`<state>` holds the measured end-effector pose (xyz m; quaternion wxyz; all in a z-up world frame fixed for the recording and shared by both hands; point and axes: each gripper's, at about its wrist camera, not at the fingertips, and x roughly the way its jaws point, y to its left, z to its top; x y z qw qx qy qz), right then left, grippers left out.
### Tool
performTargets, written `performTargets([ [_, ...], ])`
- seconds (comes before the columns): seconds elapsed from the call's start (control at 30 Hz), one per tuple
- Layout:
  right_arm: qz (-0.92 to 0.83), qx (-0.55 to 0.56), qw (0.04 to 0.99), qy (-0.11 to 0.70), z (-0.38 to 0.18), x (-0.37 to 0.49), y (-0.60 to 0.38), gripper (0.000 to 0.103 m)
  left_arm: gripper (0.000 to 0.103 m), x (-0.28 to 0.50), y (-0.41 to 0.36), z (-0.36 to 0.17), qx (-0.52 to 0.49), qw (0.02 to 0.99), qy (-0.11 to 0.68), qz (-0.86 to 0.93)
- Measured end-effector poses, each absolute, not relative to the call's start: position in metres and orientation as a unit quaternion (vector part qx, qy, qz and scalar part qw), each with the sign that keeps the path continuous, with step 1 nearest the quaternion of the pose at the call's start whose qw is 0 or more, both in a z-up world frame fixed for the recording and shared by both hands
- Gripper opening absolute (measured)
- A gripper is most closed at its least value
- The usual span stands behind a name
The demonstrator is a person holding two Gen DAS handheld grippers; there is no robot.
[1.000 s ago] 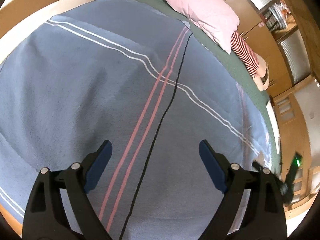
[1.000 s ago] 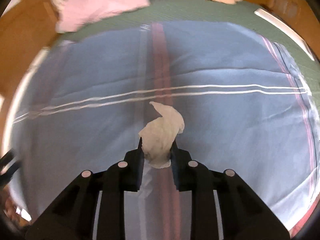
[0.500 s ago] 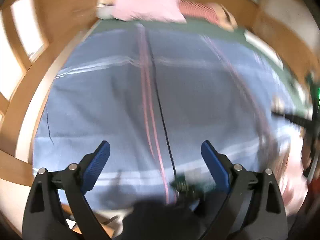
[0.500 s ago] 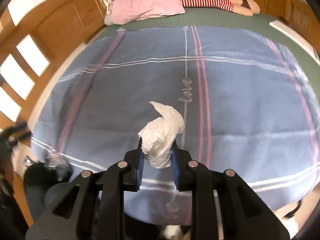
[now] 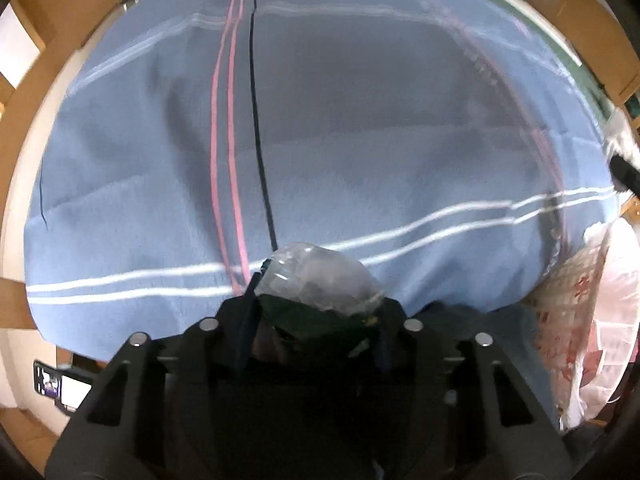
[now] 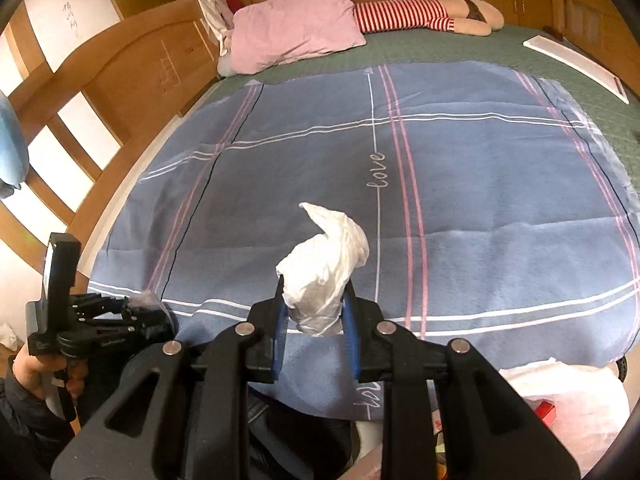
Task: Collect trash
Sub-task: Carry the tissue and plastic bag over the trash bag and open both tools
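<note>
1. The right gripper [image 6: 314,316] is clamped on a white tissue wad [image 6: 322,268]; the wad sits between the blue pads and sticks up past the tips.
2. The left gripper [image 5: 316,312] is clamped on a crumpled clear wrapper [image 5: 320,276] with something dark green under it; the wrapper bulges out just ahead of the jaws.
3. Judging by this, two pieces of trash are picked up and neither is dropped off yet.
4. A white bag [image 5: 592,320] with a red print hangs to the right of the left jaws, at the blanket's edge; the right view shows a white bag [image 6: 560,384] low and right of its jaws. It is likely the place for the trash, though I cannot be sure.
5. The blanket [image 6: 480,200] ahead of both jaws shows no other loose litter, so what seems left is to carry both pieces to the bag and let go.
</note>
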<state>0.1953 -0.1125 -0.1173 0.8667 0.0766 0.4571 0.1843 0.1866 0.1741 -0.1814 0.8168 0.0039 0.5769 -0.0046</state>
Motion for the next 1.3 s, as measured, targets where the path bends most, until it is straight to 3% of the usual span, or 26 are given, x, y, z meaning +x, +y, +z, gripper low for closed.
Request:
performTargets([
  [0.23, 0.166, 0.055, 0.888, 0.425, -0.094, 0.179, -0.120, 0.025, 0.045, 0.160, 0.132, -0.097, 0.057, 0.910, 0.412, 0.002],
  [0.5, 0.116, 0.003, 0.926, 0.359, -0.043, 0.134, -0.153, 0.025, 0.045, 0.138, 0.065, -0.033, 0.070, 0.951, 0.300, -0.021],
  [0.87, 0.058, -0.007, 0.925, 0.375, -0.038, 0.064, -0.224, 0.025, 0.045, 0.099, -0.035, -0.034, 0.072, 0.946, 0.292, -0.122],
  [1.3, 0.040, 0.060, 0.870, 0.487, -0.111, 0.020, -0.263, 0.029, 0.046, 0.061, -0.100, -0.052, 0.105, 0.918, 0.316, -0.215],
])
